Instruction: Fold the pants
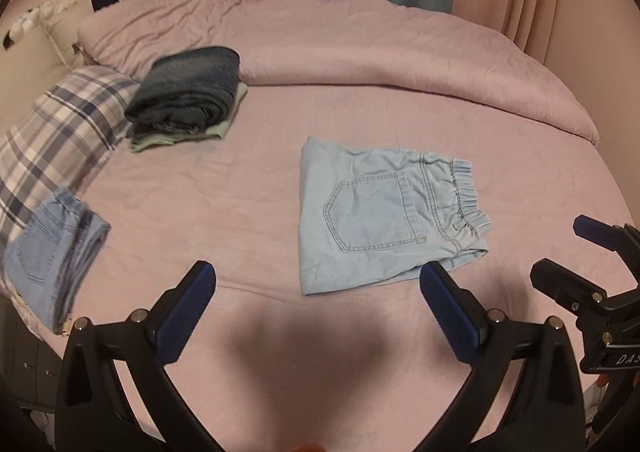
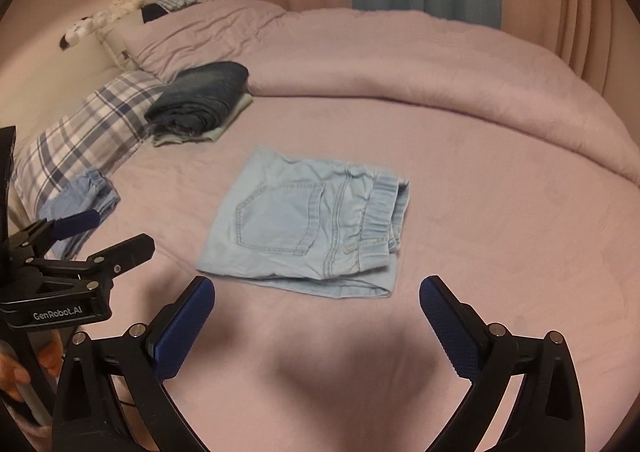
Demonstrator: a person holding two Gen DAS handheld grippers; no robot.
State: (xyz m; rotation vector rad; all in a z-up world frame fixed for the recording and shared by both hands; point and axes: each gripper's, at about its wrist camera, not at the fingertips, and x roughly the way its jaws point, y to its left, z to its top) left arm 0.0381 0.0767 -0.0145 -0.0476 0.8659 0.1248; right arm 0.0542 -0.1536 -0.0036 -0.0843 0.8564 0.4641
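Both grippers I operate hang wide and empty: left gripper (image 1: 318, 284) just short of the folded light-blue pants (image 1: 380, 219), right gripper (image 2: 316, 298) likewise. Pants lie flat on the pink bed sheet (image 2: 500, 252), pocket up; dark folded jeans (image 1: 188, 87) lie beyond them.

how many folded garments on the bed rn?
4 visible: light blue pants mid-bed ahead of both open grippers; dark jeans stacked on a pale green garment near the plaid pillow; blue jeans at the left edge. More may be hidden in the stack.
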